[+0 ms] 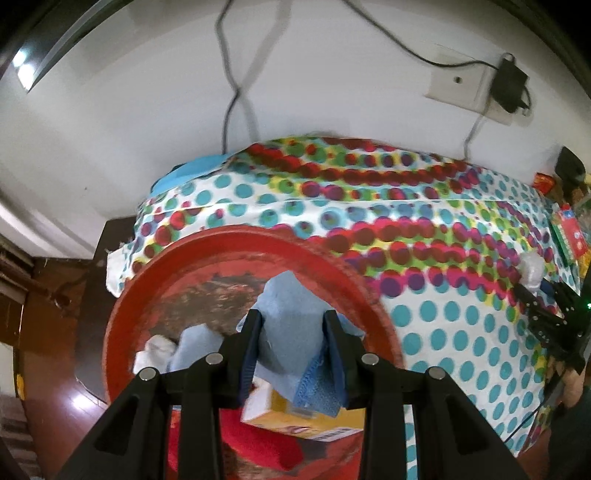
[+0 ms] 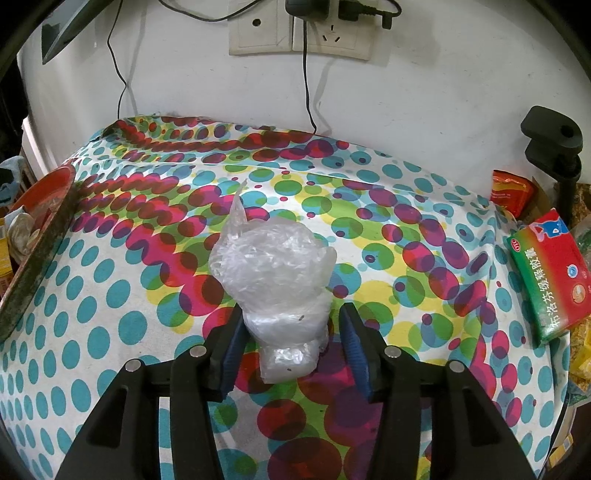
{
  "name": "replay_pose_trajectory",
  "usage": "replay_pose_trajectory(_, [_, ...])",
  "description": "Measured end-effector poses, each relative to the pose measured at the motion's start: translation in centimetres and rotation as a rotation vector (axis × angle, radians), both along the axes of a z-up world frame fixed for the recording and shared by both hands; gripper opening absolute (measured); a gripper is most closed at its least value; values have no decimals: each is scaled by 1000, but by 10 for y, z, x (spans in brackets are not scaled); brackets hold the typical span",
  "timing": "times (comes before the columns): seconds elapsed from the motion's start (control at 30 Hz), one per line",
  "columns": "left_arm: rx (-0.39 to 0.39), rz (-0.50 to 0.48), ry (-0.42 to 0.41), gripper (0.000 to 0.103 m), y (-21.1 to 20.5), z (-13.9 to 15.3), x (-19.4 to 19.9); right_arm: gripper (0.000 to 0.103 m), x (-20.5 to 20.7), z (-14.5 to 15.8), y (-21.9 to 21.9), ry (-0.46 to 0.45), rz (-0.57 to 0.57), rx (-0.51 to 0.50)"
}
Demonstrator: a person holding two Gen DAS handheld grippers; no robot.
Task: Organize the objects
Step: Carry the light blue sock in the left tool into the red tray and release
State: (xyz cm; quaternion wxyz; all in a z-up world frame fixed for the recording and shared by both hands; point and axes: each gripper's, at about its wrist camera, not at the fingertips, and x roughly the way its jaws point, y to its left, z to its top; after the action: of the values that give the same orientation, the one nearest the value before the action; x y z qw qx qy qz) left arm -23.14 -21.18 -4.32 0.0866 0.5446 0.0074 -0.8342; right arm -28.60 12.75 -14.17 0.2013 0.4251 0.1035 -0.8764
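My left gripper [image 1: 293, 325] is over a red basin [image 1: 155, 273] at the left edge of the table and holds a light blue cloth [image 1: 288, 310] between its fingers. The basin also holds a white rag [image 1: 155, 350], a yellow box [image 1: 295, 417] and something red. My right gripper [image 2: 291, 325] is open around a crumpled clear plastic bag [image 2: 273, 266] that lies on the dotted tablecloth [image 2: 110, 295]; the fingers stand on either side of its near end, with a gap on the right. The bag also shows far right in the left wrist view [image 1: 532, 269].
A green and red medicine box [image 2: 550, 273] lies at the table's right edge, with a red packet [image 2: 509, 192] and a black clamp stand [image 2: 557, 147] behind it. Wall sockets [image 2: 299, 33] with plugs and cables hang above the table. The basin [image 2: 40, 206] stands at the left.
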Motion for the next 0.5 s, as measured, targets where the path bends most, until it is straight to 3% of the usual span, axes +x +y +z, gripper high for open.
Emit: replay_pose_trajectory(0.5, [-5,137,-25,34,-89,-16,20,48,-1,-1,2,0,-1,2])
